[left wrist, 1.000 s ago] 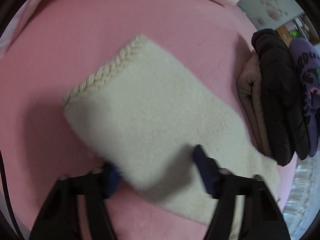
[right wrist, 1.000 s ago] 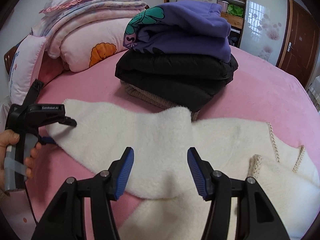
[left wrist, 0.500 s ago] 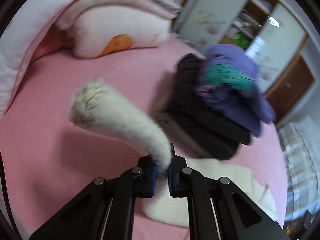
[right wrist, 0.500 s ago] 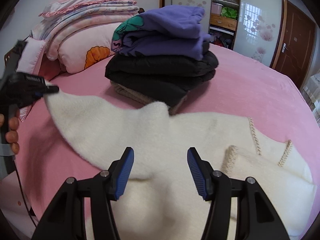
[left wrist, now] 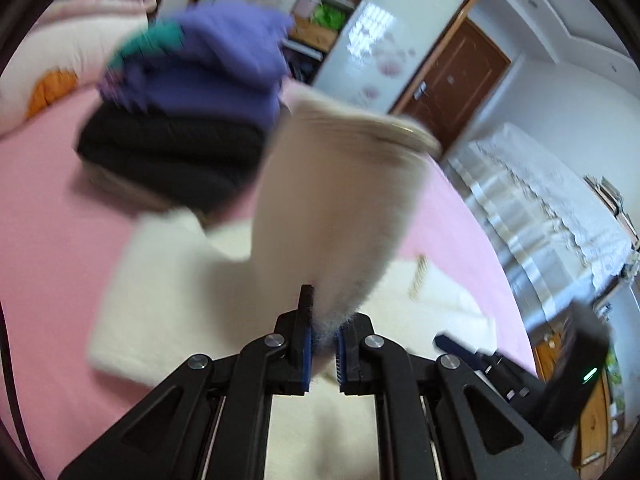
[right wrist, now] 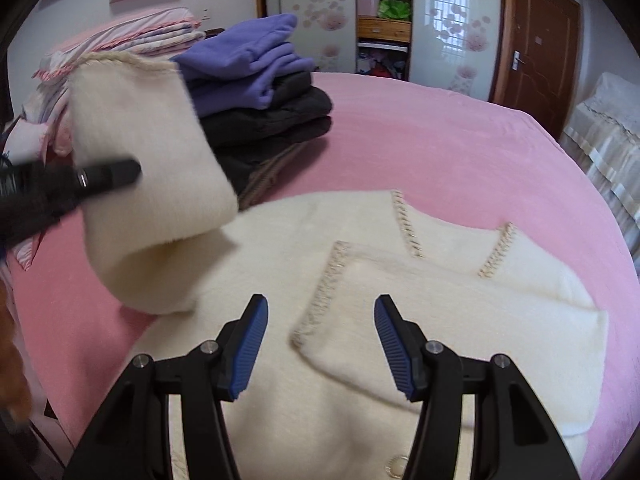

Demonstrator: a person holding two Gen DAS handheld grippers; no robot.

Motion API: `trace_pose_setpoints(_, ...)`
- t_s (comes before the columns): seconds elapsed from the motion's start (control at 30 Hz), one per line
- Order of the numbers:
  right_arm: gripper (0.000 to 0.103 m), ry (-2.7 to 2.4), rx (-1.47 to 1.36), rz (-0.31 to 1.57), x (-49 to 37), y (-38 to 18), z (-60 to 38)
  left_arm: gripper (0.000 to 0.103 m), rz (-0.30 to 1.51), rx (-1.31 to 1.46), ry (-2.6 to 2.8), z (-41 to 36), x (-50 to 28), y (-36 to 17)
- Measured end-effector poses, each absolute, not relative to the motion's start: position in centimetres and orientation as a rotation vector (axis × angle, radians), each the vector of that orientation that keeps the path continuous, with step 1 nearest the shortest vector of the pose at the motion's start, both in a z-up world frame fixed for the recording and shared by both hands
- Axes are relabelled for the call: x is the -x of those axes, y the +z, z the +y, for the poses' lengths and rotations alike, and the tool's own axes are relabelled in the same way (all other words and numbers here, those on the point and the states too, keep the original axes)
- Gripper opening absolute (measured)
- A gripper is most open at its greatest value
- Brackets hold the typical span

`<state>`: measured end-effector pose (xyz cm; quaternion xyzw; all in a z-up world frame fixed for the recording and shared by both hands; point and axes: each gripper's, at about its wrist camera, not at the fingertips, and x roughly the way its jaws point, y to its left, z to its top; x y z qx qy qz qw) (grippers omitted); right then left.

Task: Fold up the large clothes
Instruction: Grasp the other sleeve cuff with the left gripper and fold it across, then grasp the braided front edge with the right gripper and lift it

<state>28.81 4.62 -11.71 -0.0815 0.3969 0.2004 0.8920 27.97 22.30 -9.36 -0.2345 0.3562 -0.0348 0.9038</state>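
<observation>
Where the pink bed (right wrist: 460, 152) carries it, a cream fleece jacket (right wrist: 400, 292) lies spread flat, one sleeve (right wrist: 148, 160) lifted off the bed. Folded clothes stack (right wrist: 264, 100): purple over black, behind the sleeve. Left gripper (left wrist: 322, 350): fingers narrow, pinching the sleeve's fleece. Right gripper (right wrist: 320, 348): fingers wide apart, holding nothing, poised above the jacket body.

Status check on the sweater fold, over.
Left gripper shut on cream sweater's sleeve, lifted over the body. Right gripper open, hovering above sweater, empty. Stack of folded clothes sits just behind, close to the sleeve.
</observation>
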Motion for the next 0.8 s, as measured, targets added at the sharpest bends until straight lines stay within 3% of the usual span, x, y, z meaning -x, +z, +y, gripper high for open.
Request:
trace_pose_setpoints(0.3, 0.056, 0.336, 0.126, 0.895, -29.2, -13.9, -1.4, 0.007, 0.902, 0.411, -0.052, 17.5, -28.3, -17.2)
trace_pose_setpoints(0.67, 0.056, 0.414, -0.054, 0.999, -29.1, -15.7, -3.8, 0.013, 0.953, 0.374, -0.034, 16.9, -27.4, -19.9)
trace_pose_setpoints(0.7, 0.056, 0.428, -0.081, 1.006, -29.2, -15.6, -3.8, 0.021, 0.961, 0.37, -0.041, 16.8, -27.5, -19.9)
trace_pose_setpoints(0.73, 0.056, 0.442, -0.106, 1.013, -29.4, -15.5, -3.8, 0.043, 0.975, 0.377, -0.065, 16.8, -27.4, -19.9)
trace_pose_setpoints(0.8, 0.059, 0.465, -0.145, 1.029, -29.7, -15.4, -3.7, 0.07, 0.994, 0.398, -0.116, 16.3, -27.0, -19.7)
